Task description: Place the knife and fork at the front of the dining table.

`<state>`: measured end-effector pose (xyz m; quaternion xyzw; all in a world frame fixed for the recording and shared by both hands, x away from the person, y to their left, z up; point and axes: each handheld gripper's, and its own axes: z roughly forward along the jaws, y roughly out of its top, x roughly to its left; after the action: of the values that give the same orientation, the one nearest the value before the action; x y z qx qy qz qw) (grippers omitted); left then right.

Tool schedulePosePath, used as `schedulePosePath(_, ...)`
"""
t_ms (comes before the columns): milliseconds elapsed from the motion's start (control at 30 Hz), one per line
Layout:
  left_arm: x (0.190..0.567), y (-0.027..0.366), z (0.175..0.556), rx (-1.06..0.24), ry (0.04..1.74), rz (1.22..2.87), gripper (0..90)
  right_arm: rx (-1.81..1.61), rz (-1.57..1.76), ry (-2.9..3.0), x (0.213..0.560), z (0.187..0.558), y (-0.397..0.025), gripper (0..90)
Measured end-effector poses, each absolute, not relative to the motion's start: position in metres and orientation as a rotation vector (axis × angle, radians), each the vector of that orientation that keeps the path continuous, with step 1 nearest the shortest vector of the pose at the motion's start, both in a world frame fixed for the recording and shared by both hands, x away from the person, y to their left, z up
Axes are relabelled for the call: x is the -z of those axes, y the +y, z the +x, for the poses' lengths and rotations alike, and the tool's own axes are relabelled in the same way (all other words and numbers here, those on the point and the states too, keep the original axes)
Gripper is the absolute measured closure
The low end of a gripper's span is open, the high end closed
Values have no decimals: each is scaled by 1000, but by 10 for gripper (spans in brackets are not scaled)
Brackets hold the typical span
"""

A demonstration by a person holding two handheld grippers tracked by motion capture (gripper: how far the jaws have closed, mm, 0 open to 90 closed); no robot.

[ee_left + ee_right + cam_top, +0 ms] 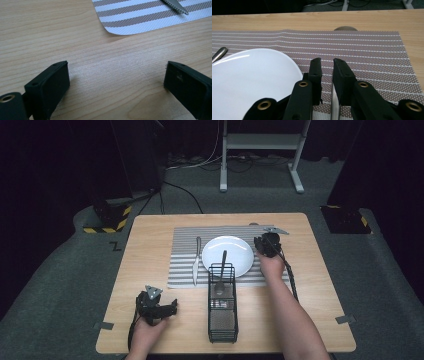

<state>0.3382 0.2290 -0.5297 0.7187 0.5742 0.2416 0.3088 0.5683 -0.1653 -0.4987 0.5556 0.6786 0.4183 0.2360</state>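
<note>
High view, table: I am working at a light wooden table with a striped placemat lying across its far half.
High view, plate: a white plate is sitting on the placemat, right of the mat's middle.
High view, knife: a knife is lying on the mat just left of the plate, its handle pointing away from me.
High view, caddy: a black wire caddy is standing on the near half of the table, its far end overlapping the plate's near rim; a spoon is leaning in it, its handle reaching over the plate.
High view, left gripper: I am holding my left gripper low over bare wood at the near left, well apart from the mat, with its jaws spread.
High view, right gripper: I am holding my right gripper over the mat just beside the plate's right rim.
Left gripper view, jaws: my two black jaws are standing wide apart with nothing between them but bare wood.
Left gripper view, beyond: the rounded corner of the placemat is showing ahead, and the serrated knife tip is lying on it.
Right gripper view, jaws: my jaws are nearly together, a thin gap left between them, and I cannot tell whether anything is pinched there.
Right gripper view, surroundings: the plate is lying to the left of my jaws on the placemat, and a metal handle end is peeking in at the left edge.
</note>
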Motion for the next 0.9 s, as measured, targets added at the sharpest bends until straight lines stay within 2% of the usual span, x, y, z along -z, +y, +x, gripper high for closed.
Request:
schedulePosePath(367,530,229,338,-640,1517,1901,63,-1170,1465,1848,488,548,-173,722)
schedulePosePath(667,530,229,338,-640,1516,1902,63,-1181,1395,1863,485,502,-191,718)
schedulePosePath(900,530,229,338,-640,1516,1902,63,-1090,1413,1873,501,473,-203,793)
